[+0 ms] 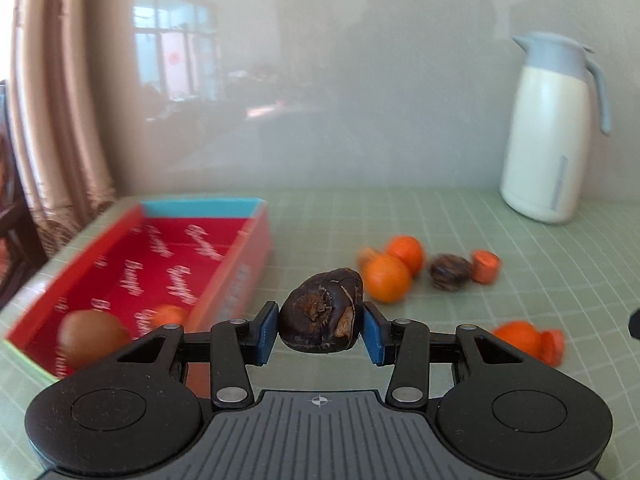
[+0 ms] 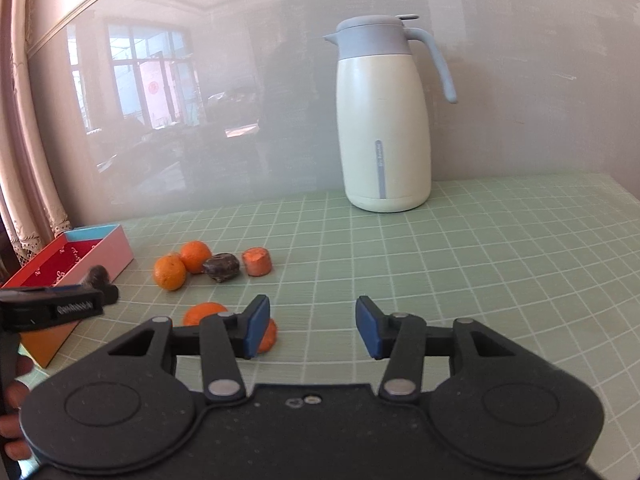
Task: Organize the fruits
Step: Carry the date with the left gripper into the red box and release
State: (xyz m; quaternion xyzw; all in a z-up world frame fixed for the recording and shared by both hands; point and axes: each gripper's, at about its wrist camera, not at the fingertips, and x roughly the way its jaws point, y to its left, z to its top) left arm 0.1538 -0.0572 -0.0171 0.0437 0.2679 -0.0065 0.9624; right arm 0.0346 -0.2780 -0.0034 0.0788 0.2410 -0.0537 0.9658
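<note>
Left jaws: clenched on a dark wrinkled fruit (image 1: 322, 312), both blue pads (image 1: 267, 332) pressing its sides; the fruit is lifted off the table, just beside the red box's near long wall.
Right jaws: parted, blue pads (image 2: 256, 330) with nothing between them, only bare tablecloth showing in the gap.
Left gripper (image 1: 320, 330): carries the dark fruit near the red box; in the right wrist view it shows at the far left edge (image 2: 96, 280), over the box's near corner, with a person's fingers (image 2: 14, 392) below it.
Right gripper (image 2: 312, 328): well apart from the red box, hanging over open cloth, with the jug beyond it.
Red box (image 1: 240, 280): open tray with a red printed floor and a blue far end wall, lying on the table at its left edge.
Inside the box: a blurred brown round fruit (image 1: 92, 340) at the near end and a small orange piece (image 1: 170, 314) beside it.
Cluster beside the box: two oranges (image 2: 170, 272) touching each other, then a second dark fruit (image 2: 222, 266), then an orange stub (image 2: 258, 262) farthest from the box.
Nearer pair: one more orange (image 2: 202, 313) with an orange piece (image 2: 269, 336) partly hidden behind the right gripper's left finger.
Jug (image 2: 384, 120): cream body, grey-blue lid and handle, upright against the wall, well apart from the box.
Tablecloth (image 2: 480, 260): pale green with a white grid.
</note>
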